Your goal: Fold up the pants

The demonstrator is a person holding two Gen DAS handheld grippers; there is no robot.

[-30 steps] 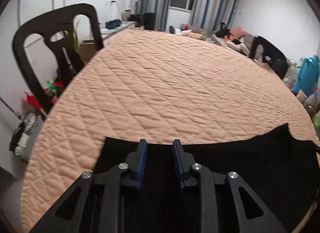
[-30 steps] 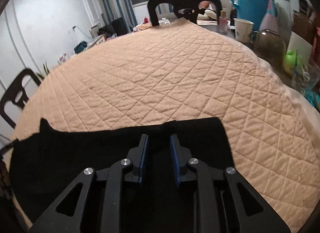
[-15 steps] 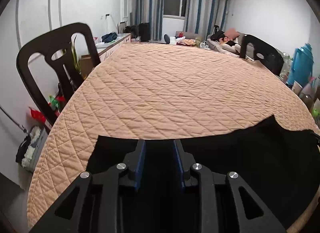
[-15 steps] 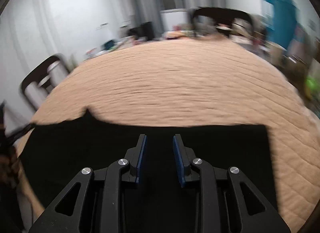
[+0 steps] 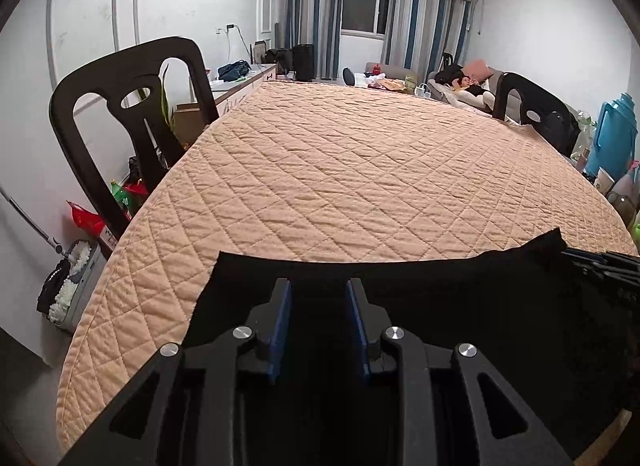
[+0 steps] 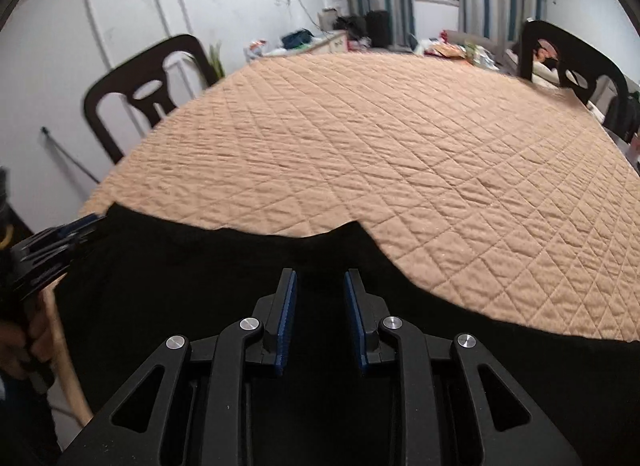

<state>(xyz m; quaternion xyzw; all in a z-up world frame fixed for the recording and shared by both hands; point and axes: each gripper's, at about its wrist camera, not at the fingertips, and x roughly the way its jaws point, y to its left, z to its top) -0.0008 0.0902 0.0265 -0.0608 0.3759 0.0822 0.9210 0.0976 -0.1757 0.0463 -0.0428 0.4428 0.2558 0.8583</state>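
2 tools hover spread over the black pants [image 5: 460, 306]: left tool [image 5: 318, 286] at 9 o'clock, right tool [image 6: 320, 276] at 3, pinching nothing, likely bracketing the cloth on the quilted surface [image 5: 360, 169] for folding.

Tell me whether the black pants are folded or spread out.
Spread out: the black pants lie flat along the quilted cover's near edge. Whether layers are doubled underneath, cannot tell.
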